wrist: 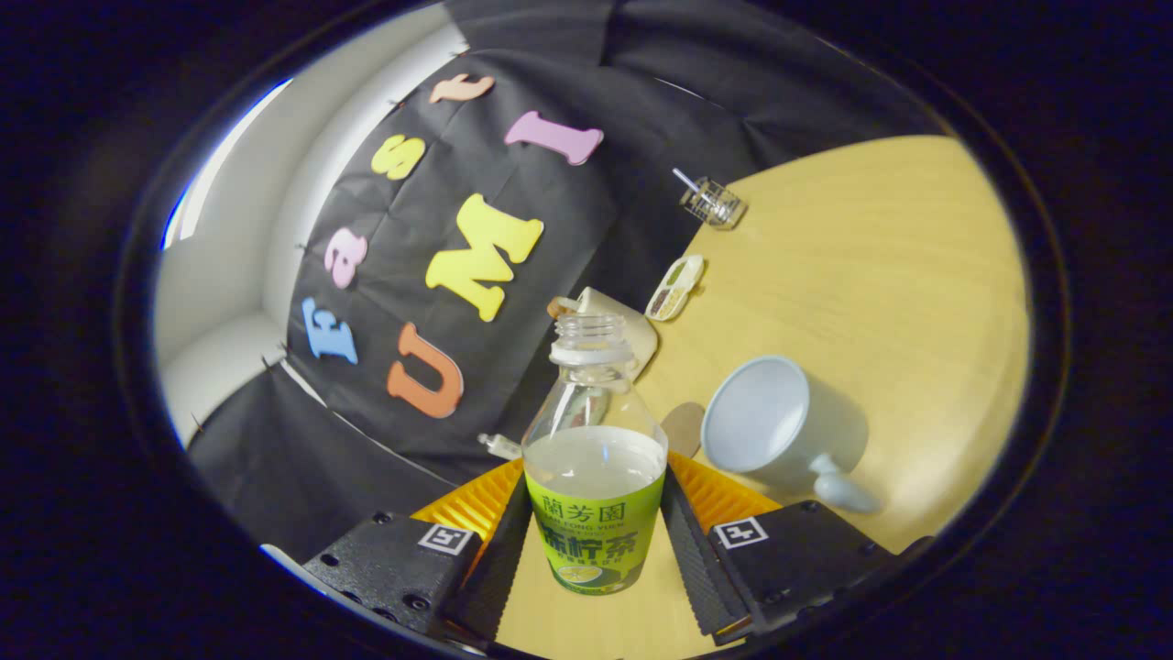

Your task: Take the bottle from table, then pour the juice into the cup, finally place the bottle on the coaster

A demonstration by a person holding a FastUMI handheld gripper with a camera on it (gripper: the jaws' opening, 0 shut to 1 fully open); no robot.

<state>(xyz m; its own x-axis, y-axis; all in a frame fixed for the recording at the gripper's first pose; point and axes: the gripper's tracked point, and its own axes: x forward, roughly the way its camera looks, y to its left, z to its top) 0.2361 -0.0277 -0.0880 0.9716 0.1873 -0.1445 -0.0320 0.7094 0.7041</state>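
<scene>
- The gripper (594,532) clamps the open, uncapped bottle (594,477) by its labelled body, both fingers pressing its sides, with the bottle's long axis running straight ahead from the fingers.
- The cup (779,426) sits on the table (871,275) just beside the bottle's shoulder, its mouth turned toward the neck.
- A pale disc (683,426) between bottle and cup is possibly the coaster.
- Pouring looks to require tipping the neck toward the cup.
</scene>
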